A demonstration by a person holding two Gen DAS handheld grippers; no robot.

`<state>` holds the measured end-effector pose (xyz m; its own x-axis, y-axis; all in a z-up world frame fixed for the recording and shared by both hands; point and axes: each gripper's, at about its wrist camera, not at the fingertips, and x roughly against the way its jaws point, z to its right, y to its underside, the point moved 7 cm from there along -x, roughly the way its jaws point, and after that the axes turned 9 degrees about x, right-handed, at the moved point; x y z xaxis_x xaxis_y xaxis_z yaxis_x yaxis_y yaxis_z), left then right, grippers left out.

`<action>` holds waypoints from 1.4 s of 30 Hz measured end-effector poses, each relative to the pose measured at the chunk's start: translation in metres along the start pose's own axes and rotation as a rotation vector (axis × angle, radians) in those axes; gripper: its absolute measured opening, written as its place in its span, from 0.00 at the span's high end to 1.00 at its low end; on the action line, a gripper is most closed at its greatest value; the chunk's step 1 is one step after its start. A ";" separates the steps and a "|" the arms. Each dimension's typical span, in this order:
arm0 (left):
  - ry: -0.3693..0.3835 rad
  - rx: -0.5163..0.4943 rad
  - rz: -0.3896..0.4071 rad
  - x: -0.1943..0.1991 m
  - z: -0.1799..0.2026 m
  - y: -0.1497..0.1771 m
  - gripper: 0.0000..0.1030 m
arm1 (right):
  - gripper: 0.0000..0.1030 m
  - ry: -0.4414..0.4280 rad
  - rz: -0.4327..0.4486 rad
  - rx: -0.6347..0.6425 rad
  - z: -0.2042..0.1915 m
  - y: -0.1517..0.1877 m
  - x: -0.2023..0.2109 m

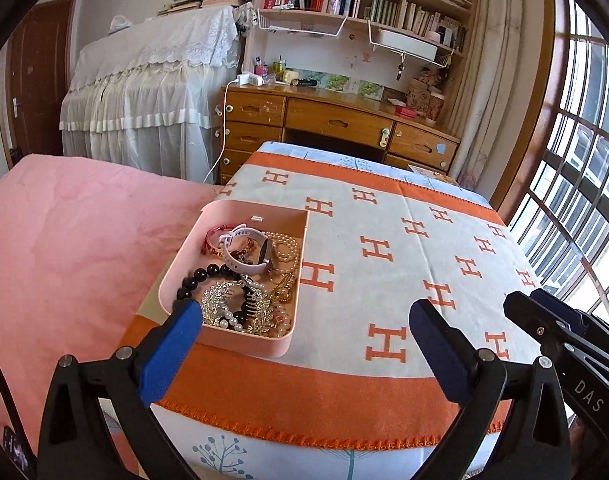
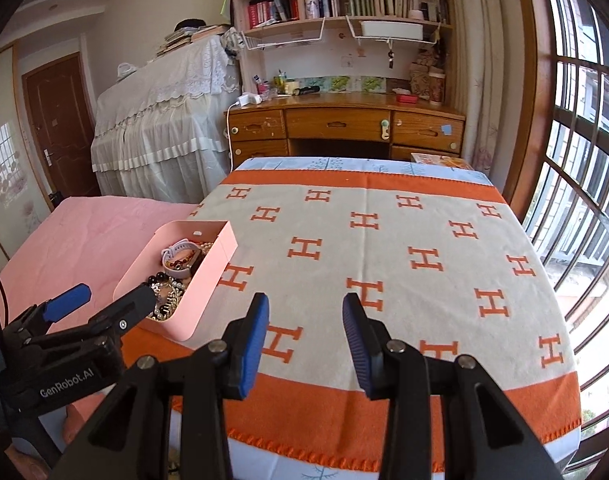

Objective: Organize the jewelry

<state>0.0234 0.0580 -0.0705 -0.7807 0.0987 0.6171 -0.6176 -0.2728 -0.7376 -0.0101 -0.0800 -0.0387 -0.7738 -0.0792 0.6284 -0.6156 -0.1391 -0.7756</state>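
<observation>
A pink tray (image 1: pixel 292 272) sits at the left edge of the table and holds the jewelry: a pink-strapped watch (image 1: pixel 244 252), a black bead bracelet (image 1: pixel 202 276), a silver rhinestone comb (image 1: pixel 228 300), pearl strands (image 1: pixel 286 248) and a red bangle (image 1: pixel 214 238). The tray also shows in the right wrist view (image 2: pixel 208 276). My left gripper (image 1: pixel 304 344) is open and empty, its left finger beside the tray's near corner. My right gripper (image 2: pixel 305 344) is open and empty above the blanket, right of the tray.
An orange and grey H-pattern blanket (image 2: pixel 384 256) covers the table. A pink bed (image 1: pixel 72 240) lies to the left. A wooden desk (image 2: pixel 344 124) with shelves stands beyond. A barred window (image 2: pixel 584 160) is at the right.
</observation>
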 end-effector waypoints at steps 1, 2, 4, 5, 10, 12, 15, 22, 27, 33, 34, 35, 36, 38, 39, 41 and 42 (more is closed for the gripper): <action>-0.003 -0.012 0.006 0.003 0.003 0.001 0.01 | 0.56 0.009 0.010 -0.007 0.002 0.001 0.004; -0.008 -0.022 0.011 0.005 0.005 0.002 0.01 | 0.54 0.017 0.019 -0.012 0.004 0.002 0.008; -0.016 -0.042 0.020 0.009 0.010 0.004 0.01 | 0.53 0.028 0.035 -0.016 0.005 0.004 0.014; -0.014 -0.047 0.021 0.012 0.012 0.004 0.01 | 0.53 0.031 0.039 -0.016 0.005 0.005 0.016; -0.013 -0.070 0.044 0.022 0.019 0.007 0.01 | 0.52 0.048 0.053 -0.018 0.006 0.010 0.026; -0.016 -0.083 0.059 0.026 0.022 0.007 0.01 | 0.52 0.059 0.053 -0.019 0.007 0.012 0.028; -0.022 -0.105 0.085 0.032 0.027 0.009 0.01 | 0.52 0.069 0.049 -0.019 0.008 0.015 0.030; -0.028 -0.128 0.108 0.040 0.033 0.010 0.01 | 0.52 0.084 0.034 -0.028 0.011 0.019 0.029; -0.033 -0.129 0.119 0.042 0.033 0.008 0.01 | 0.52 0.097 0.036 -0.017 0.010 0.020 0.031; -0.035 -0.128 0.121 0.042 0.033 0.008 0.01 | 0.52 0.100 0.040 -0.013 0.010 0.021 0.033; -0.036 -0.129 0.122 0.043 0.033 0.008 0.01 | 0.52 0.099 0.039 -0.013 0.010 0.021 0.033; -0.035 -0.128 0.122 0.043 0.033 0.008 0.01 | 0.52 0.100 0.039 -0.013 0.010 0.021 0.033; -0.036 -0.128 0.123 0.043 0.033 0.008 0.01 | 0.52 0.101 0.039 -0.012 0.010 0.021 0.033; -0.034 -0.128 0.121 0.043 0.033 0.008 0.01 | 0.52 0.102 0.040 -0.012 0.010 0.020 0.033; -0.035 -0.128 0.122 0.043 0.033 0.008 0.01 | 0.52 0.103 0.041 -0.012 0.010 0.020 0.033; -0.036 -0.129 0.121 0.043 0.033 0.008 0.01 | 0.52 0.103 0.040 -0.012 0.011 0.020 0.033; -0.036 -0.129 0.121 0.043 0.033 0.008 0.01 | 0.52 0.104 0.041 -0.011 0.011 0.020 0.033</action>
<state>-0.0119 0.0282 -0.0412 -0.8478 0.0378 0.5290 -0.5279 -0.1553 -0.8350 -0.0466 -0.0960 -0.0331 -0.8091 0.0182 0.5874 -0.5846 -0.1267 -0.8014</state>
